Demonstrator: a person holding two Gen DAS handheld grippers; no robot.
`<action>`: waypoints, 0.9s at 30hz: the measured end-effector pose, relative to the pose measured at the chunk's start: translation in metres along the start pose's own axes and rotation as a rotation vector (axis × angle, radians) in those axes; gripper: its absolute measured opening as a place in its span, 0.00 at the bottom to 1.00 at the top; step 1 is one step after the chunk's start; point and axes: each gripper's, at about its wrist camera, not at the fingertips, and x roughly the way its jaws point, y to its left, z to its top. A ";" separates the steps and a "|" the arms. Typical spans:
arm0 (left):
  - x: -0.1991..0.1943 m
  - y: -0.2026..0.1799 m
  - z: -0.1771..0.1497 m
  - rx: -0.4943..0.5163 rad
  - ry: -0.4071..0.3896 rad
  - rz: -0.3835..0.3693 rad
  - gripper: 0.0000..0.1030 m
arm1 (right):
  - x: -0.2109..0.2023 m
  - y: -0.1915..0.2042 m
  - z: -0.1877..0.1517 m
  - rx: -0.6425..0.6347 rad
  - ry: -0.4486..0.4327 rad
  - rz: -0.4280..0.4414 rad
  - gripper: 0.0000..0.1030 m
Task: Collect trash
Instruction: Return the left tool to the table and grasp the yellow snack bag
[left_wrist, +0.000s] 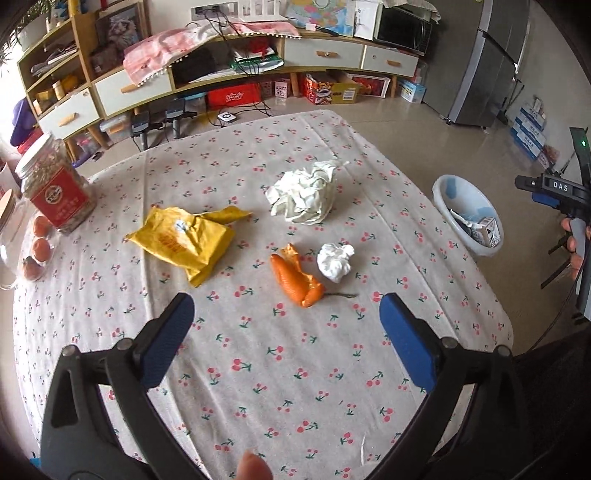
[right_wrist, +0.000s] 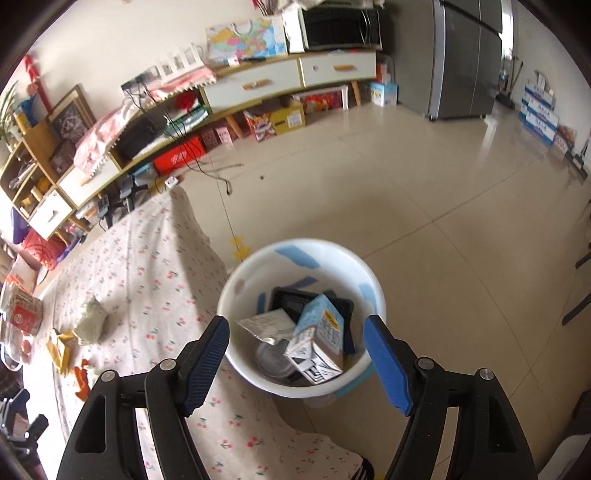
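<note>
Left gripper (left_wrist: 286, 325), fingers wide apart and empty, hovers above the orange peel (left_wrist: 295, 278); right gripper (right_wrist: 295, 354), equally spread and empty, hangs over the white plastic bin (right_wrist: 236, 284).

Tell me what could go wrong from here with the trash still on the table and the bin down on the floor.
The orange peel and small tissue wad lie almost touching, so the open left gripper might catch both or knock one away. The bin sits on the floor past the table edge; a light piece released from too high or too far off could miss it. The glass jar stands near the table's left edge and could be bumped when reaching for the yellow wrapper.
</note>
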 end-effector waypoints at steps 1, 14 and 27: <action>0.000 0.005 0.001 -0.011 0.001 0.005 0.97 | -0.003 0.007 0.000 -0.011 -0.008 -0.001 0.76; -0.002 0.092 0.004 -0.128 0.047 0.140 0.98 | 0.010 0.105 -0.008 -0.136 0.030 0.047 0.79; 0.090 0.120 0.038 -0.439 0.161 0.092 0.98 | 0.068 0.172 0.008 -0.178 0.126 0.085 0.79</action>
